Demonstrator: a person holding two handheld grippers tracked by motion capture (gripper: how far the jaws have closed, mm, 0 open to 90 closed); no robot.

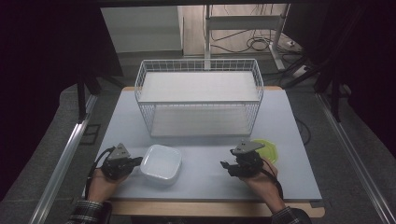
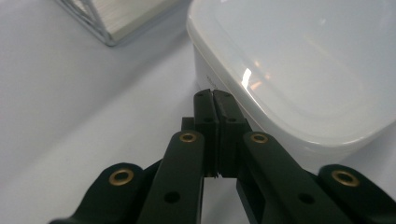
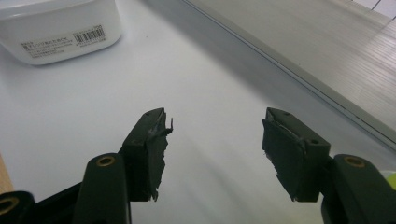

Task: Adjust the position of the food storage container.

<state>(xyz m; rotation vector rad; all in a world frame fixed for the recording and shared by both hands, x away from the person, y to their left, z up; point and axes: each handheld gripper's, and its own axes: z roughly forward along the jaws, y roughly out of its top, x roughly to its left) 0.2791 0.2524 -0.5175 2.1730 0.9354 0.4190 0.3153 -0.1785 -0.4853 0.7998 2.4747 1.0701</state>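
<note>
**Left jaws pressed together at the white container; right jaws spread over bare table**

The white container is seen lying near the front edge of the table, in front of the wire basket and between the two hands. The left gripper is held just beside the container's left wall; in the left gripper view its jaws are pressed together with nothing between them, their tips at the container's side. The right gripper is held well apart from the container, with a green plate behind it. Its jaws are spread, and nothing is pinched.
</note>
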